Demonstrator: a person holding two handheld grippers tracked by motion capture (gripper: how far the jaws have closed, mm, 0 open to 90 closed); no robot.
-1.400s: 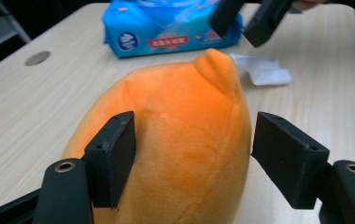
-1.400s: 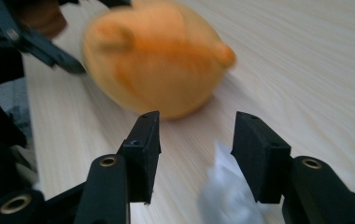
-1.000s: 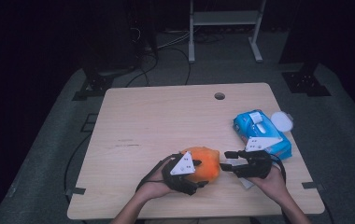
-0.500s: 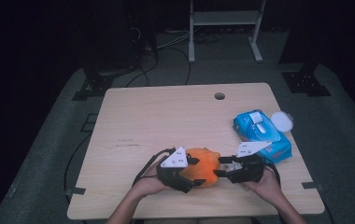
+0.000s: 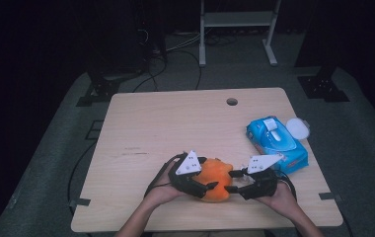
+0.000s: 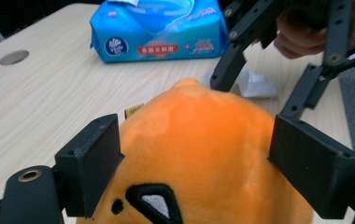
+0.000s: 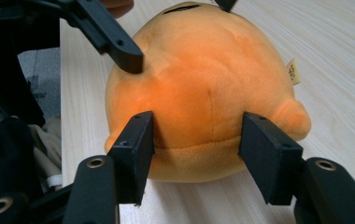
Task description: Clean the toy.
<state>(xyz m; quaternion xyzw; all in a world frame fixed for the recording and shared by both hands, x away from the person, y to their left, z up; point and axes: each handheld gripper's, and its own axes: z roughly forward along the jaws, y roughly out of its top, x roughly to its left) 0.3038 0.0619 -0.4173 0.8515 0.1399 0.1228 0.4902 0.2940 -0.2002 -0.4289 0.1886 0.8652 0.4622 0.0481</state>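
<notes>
A round orange plush toy (image 5: pixel 215 177) sits on the wooden table (image 5: pixel 175 123) near its front edge, between both grippers. My left gripper (image 5: pixel 207 173) comes at it from the left. Its jaws have just been opening, and its pads (image 6: pixel 91 158) lie beside the toy (image 6: pixel 199 154) without denting it. My right gripper (image 5: pixel 229 181) reaches in from the right, and its pads (image 7: pixel 136 144) pinch the toy's (image 7: pixel 199 84) lower part. One left finger (image 7: pixel 119 46) rests on the toy's top in the right gripper view.
A blue pack of wet wipes (image 5: pixel 277 143) lies at the table's right side, with a white round lid (image 5: pixel 298 127) just beyond it. A crumpled white tissue (image 6: pixel 252 84) lies behind the toy. A cable hole (image 5: pixel 232 101) sits near the far edge.
Both hands stay close together at the toy. The left jaws look spread a little wider around it than before. The right gripper keeps its hold.
</notes>
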